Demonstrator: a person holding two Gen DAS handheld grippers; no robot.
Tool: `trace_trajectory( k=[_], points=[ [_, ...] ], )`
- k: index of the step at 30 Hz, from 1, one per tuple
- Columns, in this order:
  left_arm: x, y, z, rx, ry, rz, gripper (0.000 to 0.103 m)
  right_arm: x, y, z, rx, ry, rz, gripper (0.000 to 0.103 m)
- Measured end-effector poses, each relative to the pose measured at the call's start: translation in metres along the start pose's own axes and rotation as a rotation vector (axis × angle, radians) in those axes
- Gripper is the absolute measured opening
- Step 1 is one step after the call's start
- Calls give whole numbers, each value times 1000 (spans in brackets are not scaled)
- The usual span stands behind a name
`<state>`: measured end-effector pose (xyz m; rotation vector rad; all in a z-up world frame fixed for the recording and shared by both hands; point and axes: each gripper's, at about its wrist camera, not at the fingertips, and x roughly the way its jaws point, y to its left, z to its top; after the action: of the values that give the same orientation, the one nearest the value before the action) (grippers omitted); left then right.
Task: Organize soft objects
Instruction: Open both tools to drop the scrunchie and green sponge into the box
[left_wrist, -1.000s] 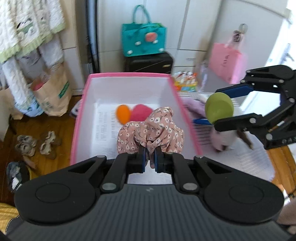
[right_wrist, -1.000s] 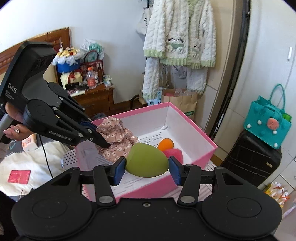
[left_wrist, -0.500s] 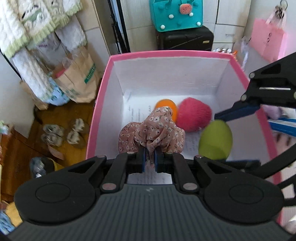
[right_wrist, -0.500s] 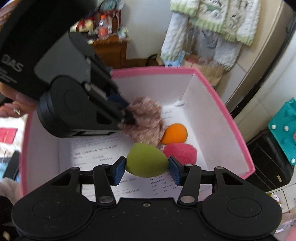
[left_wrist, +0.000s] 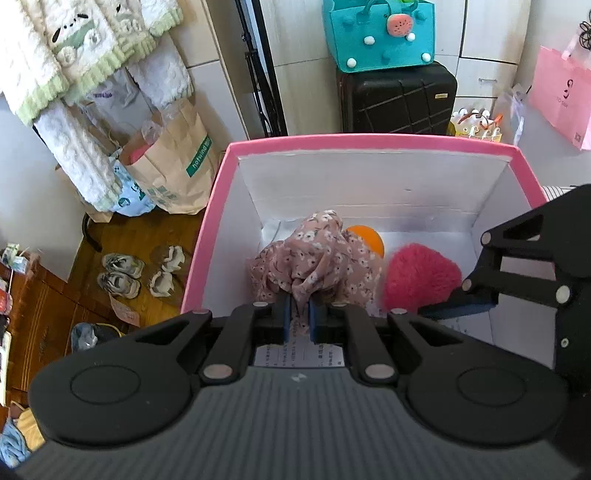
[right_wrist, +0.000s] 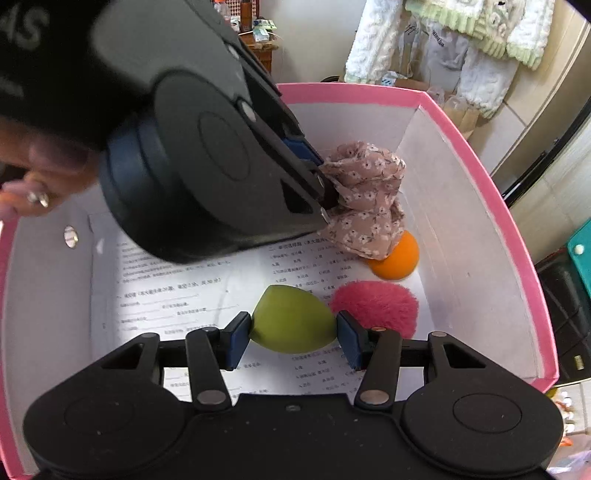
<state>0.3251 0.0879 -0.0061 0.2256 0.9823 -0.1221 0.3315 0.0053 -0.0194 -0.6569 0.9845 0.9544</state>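
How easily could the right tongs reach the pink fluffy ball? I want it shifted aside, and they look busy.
Probably not yet. The right tongs are shut on the green sponge, so nothing more fits between them. The pink fluffy ball lies just beyond, uncovered; once the sponge is dropped, the way looks free.

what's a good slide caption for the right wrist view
Right gripper holds a green sponge over the pink box, left gripper lowering floral cloth.

Left gripper (left_wrist: 299, 318) pointing steeply down, jaws nearly closed and pinching the floral cloth (left_wrist: 317, 260), right gripper (right_wrist: 292, 336) also tilted down, pads pressing the green sponge (right_wrist: 291, 319) from both sides, a hand (right_wrist: 40, 166) behind the left gripper
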Motion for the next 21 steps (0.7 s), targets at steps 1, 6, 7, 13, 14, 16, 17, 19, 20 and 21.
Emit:
trace_trajectory(
  k=[1,6,7,13,14,16,17,19,20,21],
  points=[
    [1,0,0,4,0,0,9,0,0,1,-2,4,-7,55],
    [4,9,2,-46,34,-55,11,3,-5,9,4,44,-64,56],
    [4,11,2,-57,36,-59,11,4,-6,10,12,51,-88,56],
    [2,13,-1,-71,41,-86,15,4,-10,15,33,49,-142,57],
    [2,13,-2,-74,45,-94,16,3,-10,13,36,47,-138,57],
    [2,13,-3,-74,49,-98,17,2,-10,13,36,44,-133,58],
    [2,13,-4,-73,48,-97,17,1,-9,13,34,45,-130,58],
    [2,13,-6,-74,54,-100,17,1,-8,11,27,47,-131,59],
    [2,14,-6,-79,58,-105,19,0,-8,10,24,48,-134,60],
    [2,13,-6,-82,64,-107,20,2,-12,12,20,49,-137,63]
  ],
)
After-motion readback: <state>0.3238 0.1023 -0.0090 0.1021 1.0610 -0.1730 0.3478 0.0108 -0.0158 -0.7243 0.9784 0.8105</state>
